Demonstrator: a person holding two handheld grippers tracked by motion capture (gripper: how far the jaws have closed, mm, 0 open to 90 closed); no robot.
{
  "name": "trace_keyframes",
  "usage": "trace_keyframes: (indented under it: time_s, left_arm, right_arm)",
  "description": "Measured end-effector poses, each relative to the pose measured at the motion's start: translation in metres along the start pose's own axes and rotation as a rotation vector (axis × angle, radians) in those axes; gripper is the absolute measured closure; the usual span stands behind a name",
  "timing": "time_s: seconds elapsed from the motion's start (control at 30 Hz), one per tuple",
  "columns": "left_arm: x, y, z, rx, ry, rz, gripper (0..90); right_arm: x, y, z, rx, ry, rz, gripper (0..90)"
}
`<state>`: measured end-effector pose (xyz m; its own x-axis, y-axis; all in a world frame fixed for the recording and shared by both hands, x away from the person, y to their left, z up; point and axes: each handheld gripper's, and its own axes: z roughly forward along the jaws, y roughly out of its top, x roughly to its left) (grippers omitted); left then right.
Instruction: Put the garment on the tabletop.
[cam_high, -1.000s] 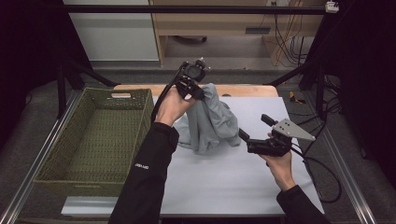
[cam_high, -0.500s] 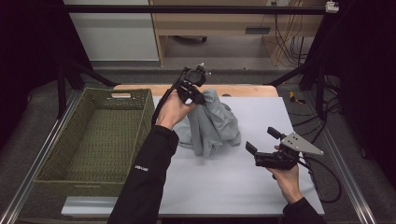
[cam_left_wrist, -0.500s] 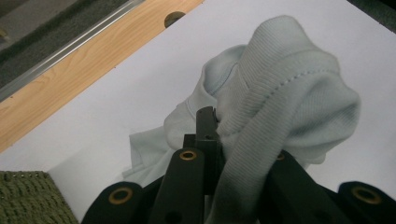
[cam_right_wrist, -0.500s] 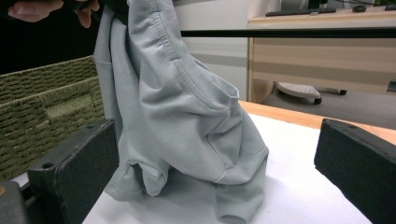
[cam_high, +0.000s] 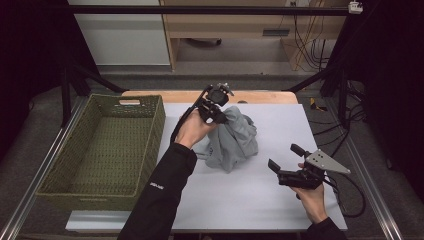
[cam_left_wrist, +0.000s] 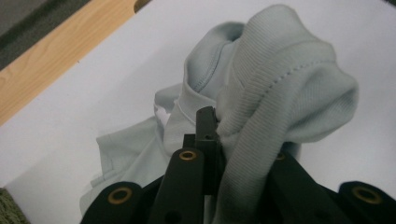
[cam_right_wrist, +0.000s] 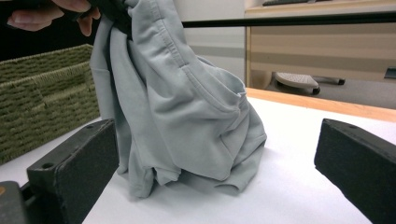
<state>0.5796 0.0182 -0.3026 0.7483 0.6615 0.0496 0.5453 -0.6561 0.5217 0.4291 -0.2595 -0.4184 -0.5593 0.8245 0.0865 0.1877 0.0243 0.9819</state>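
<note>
A grey garment (cam_high: 234, 139) hangs bunched at the centre of the high view, its lower folds on the white table (cam_high: 250, 200). The left gripper (cam_high: 216, 106) clamps its ribbed edge. The right gripper (cam_high: 286, 161), lower right, gapes wide, empty. A green basket (cam_high: 102, 145) stands left.

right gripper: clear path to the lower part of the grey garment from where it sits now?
Probably yes. The right gripper is open, jaws facing the grey garment, with bare white table between them. The left gripper pinches its top, so the bottom folds hang exposed.
</note>
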Motion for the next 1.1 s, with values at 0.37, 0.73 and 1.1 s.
trace_keyframes:
  time_s: [0.37,0.73,1.1]
  left_arm:
    - [-0.011,0.001,0.025,0.044,-0.021,0.022,78.3]
    - [-0.01,-0.002,0.002,-0.109,-0.065,-0.048,31.5]
    - [-0.008,-0.025,-0.044,-0.311,-0.018,-0.039,14.7]
  right_arm:
    - [-0.002,-0.002,-0.003,-0.002,-0.004,0.005,0.6]
    - [0.0,-0.002,-0.003,-0.017,-0.004,0.012,0.5]
    - [0.0,-0.001,-0.005,-0.009,-0.008,0.015,0.5]
